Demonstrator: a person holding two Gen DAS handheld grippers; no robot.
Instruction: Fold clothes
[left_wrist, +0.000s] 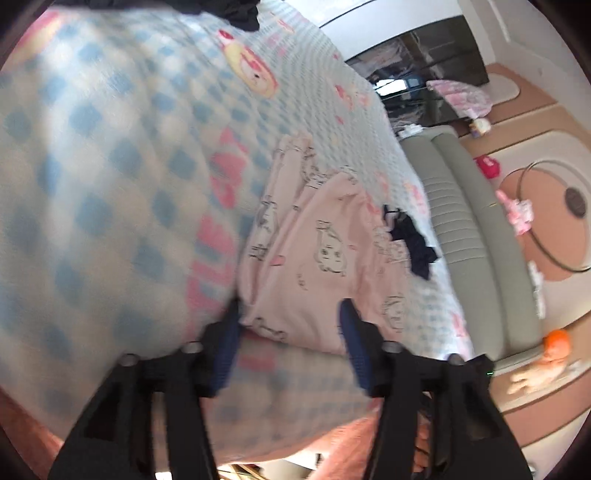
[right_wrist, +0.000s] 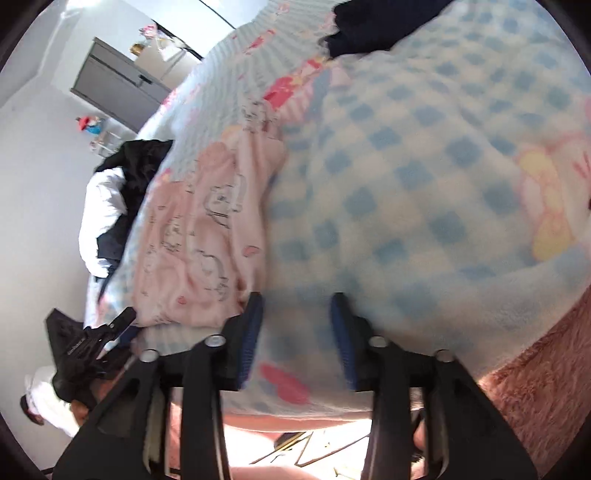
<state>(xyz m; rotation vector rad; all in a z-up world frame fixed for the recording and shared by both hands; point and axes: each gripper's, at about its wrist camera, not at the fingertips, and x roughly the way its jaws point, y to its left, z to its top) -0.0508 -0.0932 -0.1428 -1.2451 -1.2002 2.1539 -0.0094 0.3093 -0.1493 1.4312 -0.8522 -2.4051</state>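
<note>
**Pink garment spread on the bed, both tongs parted at its near edge**

The pink garment (left_wrist: 325, 254), printed with small outline cartoons, is laid out on the bed, on top of a blue-and-white checked blanket (left_wrist: 103, 177), with its near edge brought close to the bed's side so that it can be reached without stretching. The left tongs (left_wrist: 290, 314) are seen with the jaws stood wide apart; the garment's near edge lies between the blue pads, but nothing is pinched, so the cloth is judged to be released rather than held. The picture is blurred, so contact with one pad cannot be ruled out.

The right tongs (right_wrist: 297, 306) are also parted, set over the checked blanket just beside the garment's side edge (right_wrist: 207, 236); no fabric is clamped there either. The left tongs are visible in the right wrist view, low at the left (right_wrist: 96, 339), well apart from the right pair, as would suit a two-corner pick-up.

Dark clothes (right_wrist: 136, 166) are heaped at the bed's far side, presumably waiting their turn. The fold itself is judged not yet begun: a fresh grip on the near edge looks to be what is called for.
</note>
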